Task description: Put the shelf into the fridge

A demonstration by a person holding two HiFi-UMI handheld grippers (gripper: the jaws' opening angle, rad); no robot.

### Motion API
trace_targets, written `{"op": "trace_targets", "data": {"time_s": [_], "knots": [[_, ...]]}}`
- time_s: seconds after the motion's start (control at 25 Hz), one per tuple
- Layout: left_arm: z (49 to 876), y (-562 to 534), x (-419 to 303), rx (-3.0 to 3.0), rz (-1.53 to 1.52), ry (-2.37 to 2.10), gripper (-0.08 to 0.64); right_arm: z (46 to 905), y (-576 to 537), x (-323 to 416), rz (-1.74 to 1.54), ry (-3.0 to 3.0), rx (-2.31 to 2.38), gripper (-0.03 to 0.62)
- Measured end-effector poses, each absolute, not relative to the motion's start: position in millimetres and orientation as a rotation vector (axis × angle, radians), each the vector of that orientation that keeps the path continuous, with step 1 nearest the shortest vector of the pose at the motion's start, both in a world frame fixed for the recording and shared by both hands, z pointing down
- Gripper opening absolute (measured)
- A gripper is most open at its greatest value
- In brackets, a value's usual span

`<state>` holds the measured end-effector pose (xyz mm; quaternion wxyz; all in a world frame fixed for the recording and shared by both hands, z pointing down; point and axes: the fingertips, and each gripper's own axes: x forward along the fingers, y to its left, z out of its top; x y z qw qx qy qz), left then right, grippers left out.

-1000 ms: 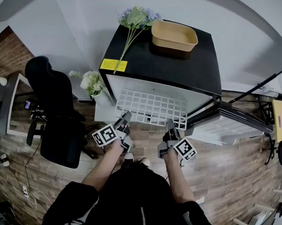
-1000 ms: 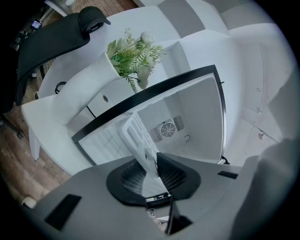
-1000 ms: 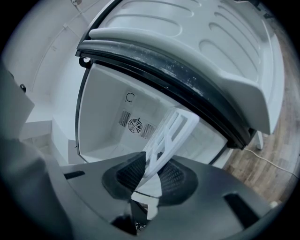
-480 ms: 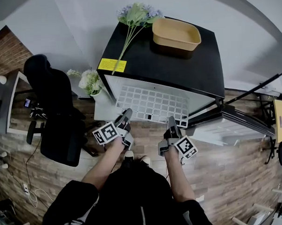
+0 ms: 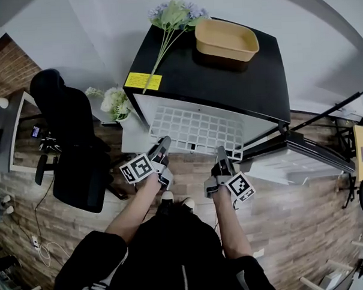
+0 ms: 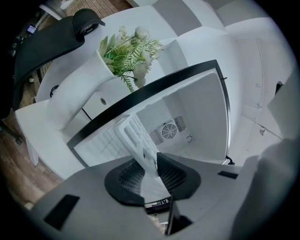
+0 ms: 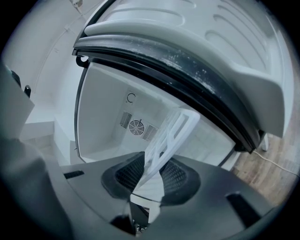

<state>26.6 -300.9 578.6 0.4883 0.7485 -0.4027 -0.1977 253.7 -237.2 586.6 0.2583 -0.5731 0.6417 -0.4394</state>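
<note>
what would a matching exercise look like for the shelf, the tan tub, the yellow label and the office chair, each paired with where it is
Things:
1. shelf
2. tan tub
3. yellow label
4. office chair

Places:
A. on the floor, to the left of the fridge
B. near edge gripped by the left gripper and the right gripper, far part inside the fridge opening
C. on the fridge top, toward its far edge
D. at the near left corner of the fridge top

Pairs: 1-B, 2-C, 3-D, 4-A
</note>
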Motion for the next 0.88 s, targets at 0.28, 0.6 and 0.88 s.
{"op": "trace_targets", "data": {"time_s": [0.28, 0.6, 0.88], "knots": [[578, -291, 30, 1.833, -0.473, -0.975, 0.097, 587, -229, 245, -1.195, 1.787, -1.529, 0.107], [577, -273, 37, 1.878, -0.453, -0.964, 0.1, 592, -218, 230, -1.228, 1.782, -1.494, 0.095], [578, -273, 37, 1.882, -0.448, -0.965, 0.098, 587, -219, 225, -1.204, 1.802, -1.462, 0.078]]}}
